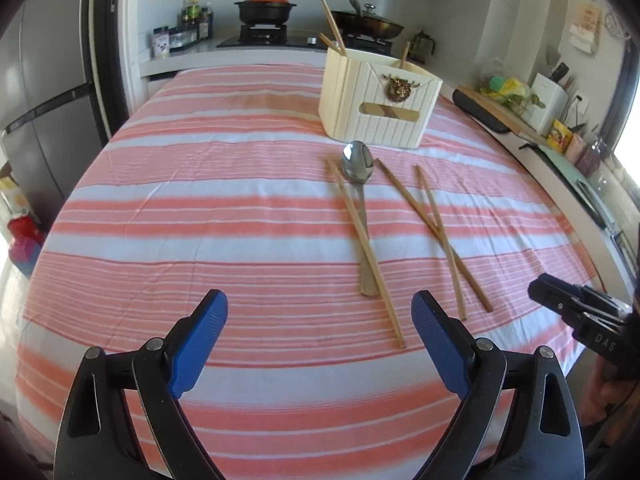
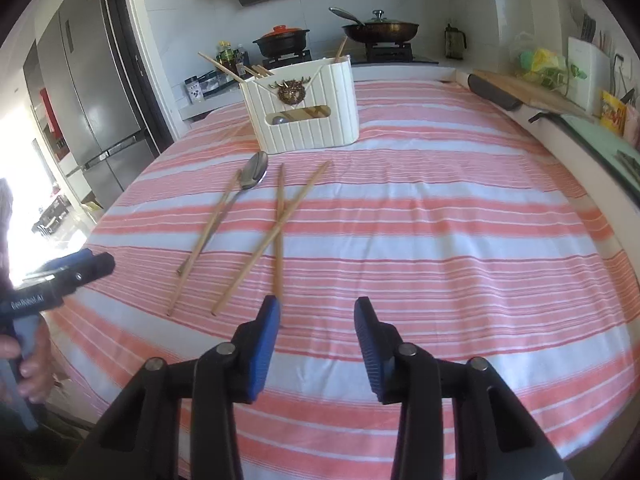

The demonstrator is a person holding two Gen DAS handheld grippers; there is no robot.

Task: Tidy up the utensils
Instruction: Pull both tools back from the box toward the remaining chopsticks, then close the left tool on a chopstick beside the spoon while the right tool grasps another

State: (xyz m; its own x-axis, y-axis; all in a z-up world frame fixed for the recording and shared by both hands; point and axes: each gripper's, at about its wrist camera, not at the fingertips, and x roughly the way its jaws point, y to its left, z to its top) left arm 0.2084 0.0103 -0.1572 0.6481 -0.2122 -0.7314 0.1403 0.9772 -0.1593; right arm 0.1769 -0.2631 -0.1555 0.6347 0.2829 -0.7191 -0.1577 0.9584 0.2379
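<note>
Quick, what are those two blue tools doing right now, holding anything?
Left tool: open, holding nothing.
Right tool: open, holding nothing; a chopstick ends by its left finger.

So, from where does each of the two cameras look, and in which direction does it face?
Left wrist: sits on the left tool, angled down across the striped tablecloth toward the spoon and white utensil holder; its open blue fingers show, and the right tool at the right edge.
Right wrist: sits on the right tool, facing the same way from further right; its open fingers show, plus the left tool and a hand.
Shared: cloth, chopsticks, spoon, holder, stove behind.
</note>
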